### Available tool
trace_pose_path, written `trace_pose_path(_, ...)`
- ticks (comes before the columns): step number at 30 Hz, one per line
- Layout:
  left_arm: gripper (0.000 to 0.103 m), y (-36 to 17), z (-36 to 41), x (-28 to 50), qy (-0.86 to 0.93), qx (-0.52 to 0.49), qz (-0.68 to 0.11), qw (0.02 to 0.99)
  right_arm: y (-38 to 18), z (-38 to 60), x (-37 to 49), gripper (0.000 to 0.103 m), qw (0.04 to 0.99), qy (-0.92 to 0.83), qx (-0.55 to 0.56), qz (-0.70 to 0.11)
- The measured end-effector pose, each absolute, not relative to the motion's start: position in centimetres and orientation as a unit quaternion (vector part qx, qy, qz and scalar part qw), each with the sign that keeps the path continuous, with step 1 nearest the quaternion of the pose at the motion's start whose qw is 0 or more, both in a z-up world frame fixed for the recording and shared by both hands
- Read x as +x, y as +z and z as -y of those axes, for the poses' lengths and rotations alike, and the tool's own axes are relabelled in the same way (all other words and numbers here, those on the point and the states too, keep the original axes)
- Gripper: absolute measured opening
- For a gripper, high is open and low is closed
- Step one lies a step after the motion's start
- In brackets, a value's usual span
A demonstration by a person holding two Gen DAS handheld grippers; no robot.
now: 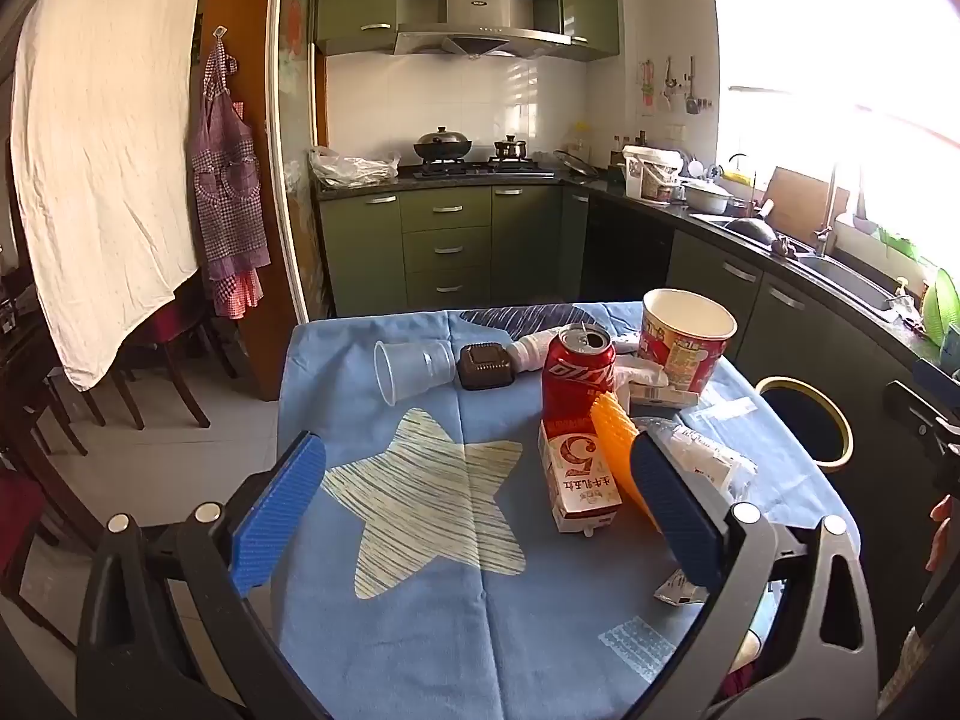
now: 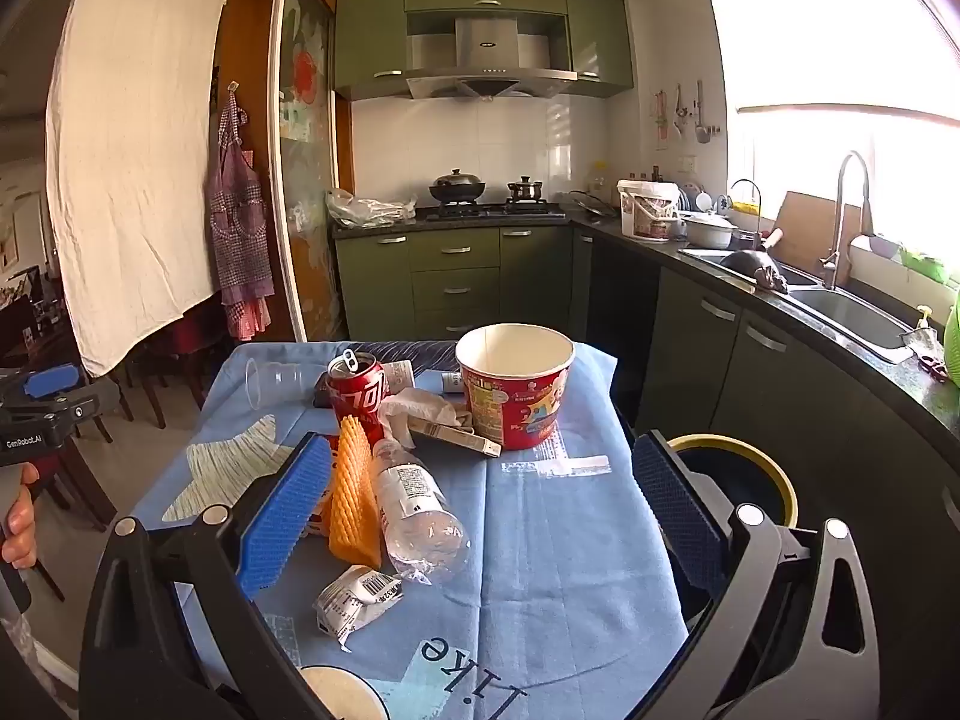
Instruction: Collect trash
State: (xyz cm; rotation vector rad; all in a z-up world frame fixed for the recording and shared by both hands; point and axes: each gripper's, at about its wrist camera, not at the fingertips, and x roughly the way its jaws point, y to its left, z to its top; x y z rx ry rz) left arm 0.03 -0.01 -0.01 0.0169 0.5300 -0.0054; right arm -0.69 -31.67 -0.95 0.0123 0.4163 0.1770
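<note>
I am holding both the left gripper point(image 1: 474, 504) and the right gripper point(image 2: 480, 510) above the table point(image 2: 558, 540), fingers spread wide and gripping nothing, so no pickup has begun. The trash is lying clustered mid-table: red can point(image 2: 358, 393), crushed bottle point(image 2: 414, 510), paper bucket point(image 2: 516, 384). Next I am judging a descent onto the bottle, then carrying it to the bin point(image 2: 744, 474) beside the table.

Left gripper point(image 1: 480, 495) and right gripper point(image 2: 483, 501) both gape, tilted downward.
</note>
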Motion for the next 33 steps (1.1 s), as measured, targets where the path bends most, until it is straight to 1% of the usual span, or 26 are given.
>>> trace_pose_path(33,0.097,-0.8,0.0,0.1,-0.003,0.011,-0.265,0.964,-1.8,30.7,-0.2,0.099,0.973,0.092,0.002,-0.211)
